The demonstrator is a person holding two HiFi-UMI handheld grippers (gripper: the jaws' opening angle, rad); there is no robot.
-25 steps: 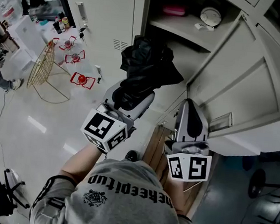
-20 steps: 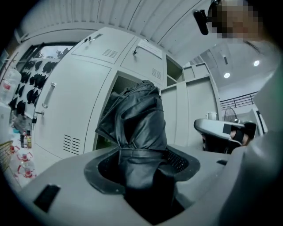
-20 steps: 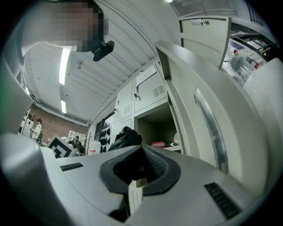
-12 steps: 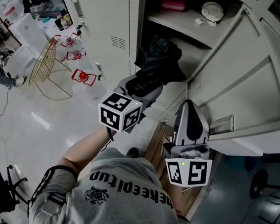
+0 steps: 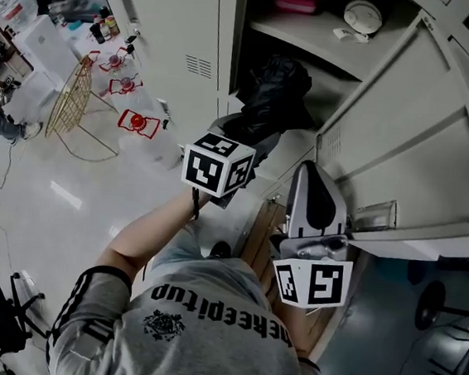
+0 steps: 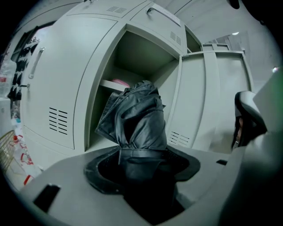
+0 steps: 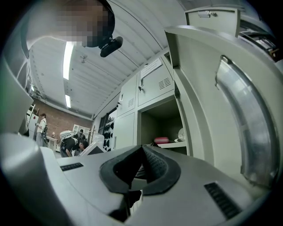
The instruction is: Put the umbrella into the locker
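Black folded cloth of the umbrella (image 6: 139,119) is clamped between the fingers of the left gripper (image 6: 141,164). Its upper end is held at the mouth of the open locker (image 6: 132,53), below the shelf (image 5: 317,37) on which a pink thing (image 5: 294,3) is seen. The fingers of the right gripper (image 7: 142,152) are pressed together on nothing, near the open door (image 5: 423,136).

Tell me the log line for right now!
left tongs: shut on umbrella | umbrella: at mouth of open locker, below shelf | right tongs: shut, empty, by door | step: not yet released
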